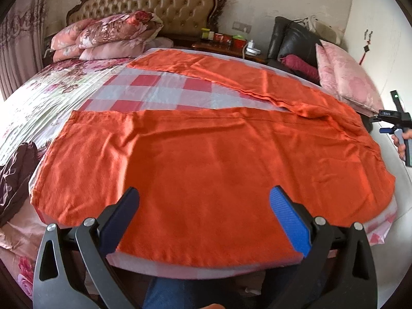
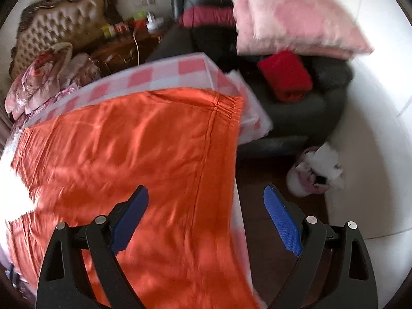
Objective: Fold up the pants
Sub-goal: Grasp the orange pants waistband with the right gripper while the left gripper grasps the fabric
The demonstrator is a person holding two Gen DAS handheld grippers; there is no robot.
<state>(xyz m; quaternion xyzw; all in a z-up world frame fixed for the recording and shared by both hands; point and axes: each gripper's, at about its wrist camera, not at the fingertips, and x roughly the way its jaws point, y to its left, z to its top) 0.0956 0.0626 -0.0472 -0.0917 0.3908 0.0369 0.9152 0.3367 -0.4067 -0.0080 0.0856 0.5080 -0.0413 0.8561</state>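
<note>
The left gripper (image 1: 204, 221) is held with jaws spread wide above the near leg of the orange pants (image 1: 206, 154), nothing gripped. The right gripper (image 2: 206, 221) is likewise seen with jaws wide apart and empty, poised over the pants' waist end at the bed's corner. The pants are spread flat on a pink-and-white checked sheet (image 1: 159, 90) on the bed, long axis running across the left view: leg hems to the left, waist to the right, legs parted in a V. Only the right view, which is blurred, shows the gathered waistband (image 2: 228, 105) lying close to the sheet's edge, with dark floor (image 2: 260, 177) beyond. Only the left view shows the far leg, the pillows (image 1: 108, 36) and the headboard (image 1: 154, 2). Bare sheet is left between the legs.
</note>
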